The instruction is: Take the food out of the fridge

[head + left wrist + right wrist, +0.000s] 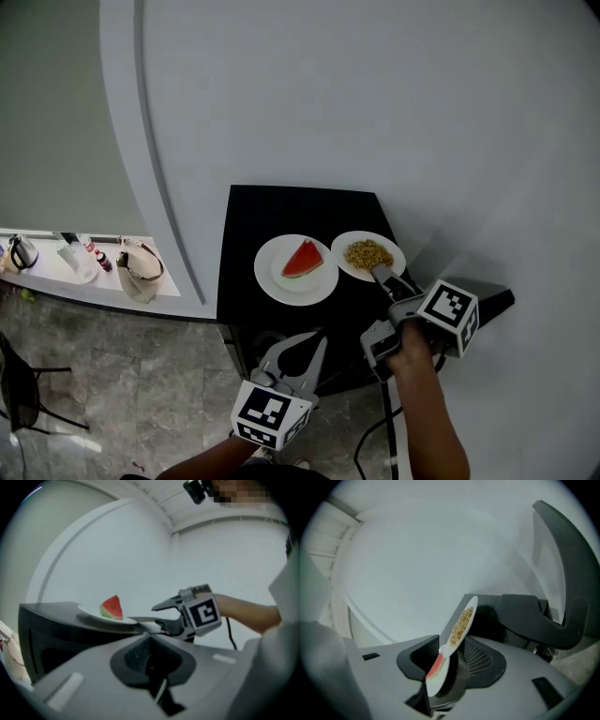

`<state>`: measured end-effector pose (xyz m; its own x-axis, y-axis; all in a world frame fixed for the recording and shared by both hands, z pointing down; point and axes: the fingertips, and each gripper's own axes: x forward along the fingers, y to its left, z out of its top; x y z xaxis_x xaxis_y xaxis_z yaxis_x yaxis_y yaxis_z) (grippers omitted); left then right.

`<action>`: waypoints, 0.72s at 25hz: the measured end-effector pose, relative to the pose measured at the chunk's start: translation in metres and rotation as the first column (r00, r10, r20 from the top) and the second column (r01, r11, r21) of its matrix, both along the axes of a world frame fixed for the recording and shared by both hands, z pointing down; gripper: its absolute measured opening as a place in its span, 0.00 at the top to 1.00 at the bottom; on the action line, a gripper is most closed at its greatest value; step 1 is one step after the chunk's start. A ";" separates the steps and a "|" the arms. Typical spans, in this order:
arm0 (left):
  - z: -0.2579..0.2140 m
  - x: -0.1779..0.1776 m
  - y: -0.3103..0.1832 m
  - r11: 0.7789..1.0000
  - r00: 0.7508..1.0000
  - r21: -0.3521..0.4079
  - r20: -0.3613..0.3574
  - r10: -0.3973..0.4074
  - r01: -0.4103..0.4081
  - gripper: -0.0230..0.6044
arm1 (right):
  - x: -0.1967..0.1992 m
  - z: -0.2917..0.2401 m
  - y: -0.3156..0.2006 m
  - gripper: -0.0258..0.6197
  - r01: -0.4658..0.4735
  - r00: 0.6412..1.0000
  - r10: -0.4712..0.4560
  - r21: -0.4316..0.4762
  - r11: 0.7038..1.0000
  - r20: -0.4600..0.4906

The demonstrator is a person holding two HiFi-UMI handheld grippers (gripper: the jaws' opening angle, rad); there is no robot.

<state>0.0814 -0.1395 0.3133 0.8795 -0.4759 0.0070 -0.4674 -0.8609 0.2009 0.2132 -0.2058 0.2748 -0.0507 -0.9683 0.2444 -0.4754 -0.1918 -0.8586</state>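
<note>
Jaws of right tool (382, 277) apart, grain plate (367, 255) rim between, unpinched; left tool (301, 341) open, empty. Best draw right tool straight back, level, clear of watermelon plate (281, 281) beside.

Held left gripper (302, 341) level, jaws apart; held right gripper (379, 274) forward, pitched slightly down, jaws spread wide.

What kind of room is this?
Probably a kitchen corner, though not certainly: a watermelon plate and a grain plate sit on a small black fridge, and a ledge holds bottles and a bag.
</note>
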 end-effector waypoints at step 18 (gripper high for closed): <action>-0.001 0.005 0.015 1.000 1.000 -0.003 -0.006 0.025 -0.025 0.98 | -0.011 0.022 0.013 0.73 0.134 0.760 -0.239 -0.214 0.968 -0.605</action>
